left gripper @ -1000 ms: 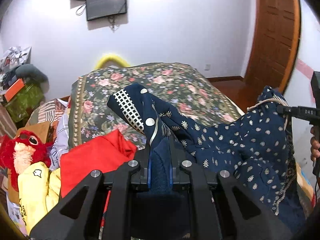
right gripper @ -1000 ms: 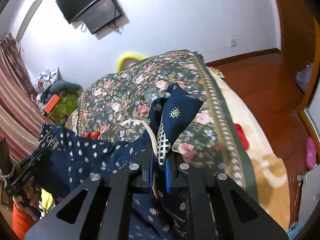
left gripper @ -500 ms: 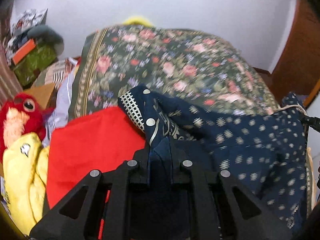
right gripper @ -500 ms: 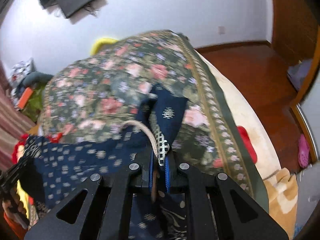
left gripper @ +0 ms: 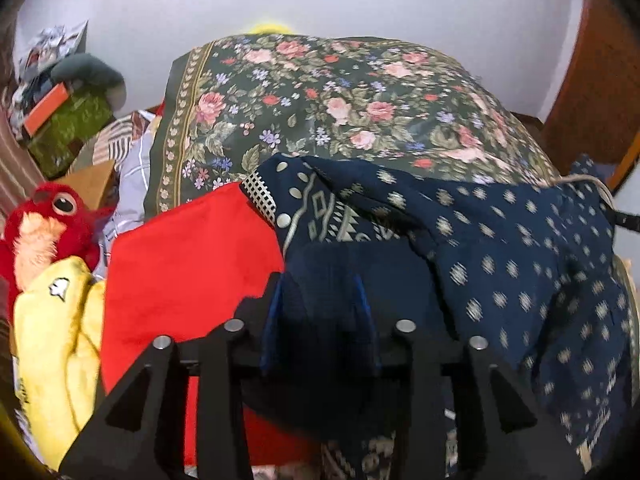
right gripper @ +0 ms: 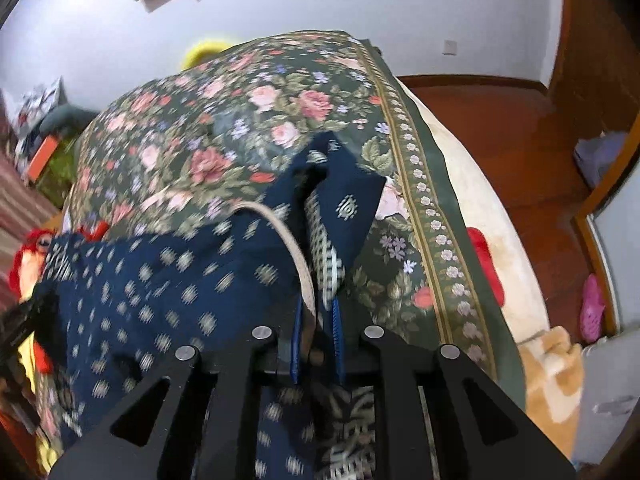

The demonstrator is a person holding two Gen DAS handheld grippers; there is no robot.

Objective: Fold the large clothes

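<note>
Left gripper (left gripper: pixel 320 300): jaws just spreading apart, navy garment (left gripper: pixel 500 248) slack between them.
Right gripper (right gripper: pixel 318 332): clamped on garment's edge, floral bedspread (right gripper: pixel 224 128) ahead.

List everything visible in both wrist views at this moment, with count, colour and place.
navy garment: one, navy with pale print, draped on the near part of the bed
floral bedspread: one, dark green with pink roses, over the bed
red cloth: one, red, left of the garment
plush toy: one, red, far left
yellow cloth: one, yellow, below the toy
pink slipper: one, pink, on the floor at right
left gripper: black, jaws just opened, cloth between
right gripper: black, pinching the garment's edge
</note>
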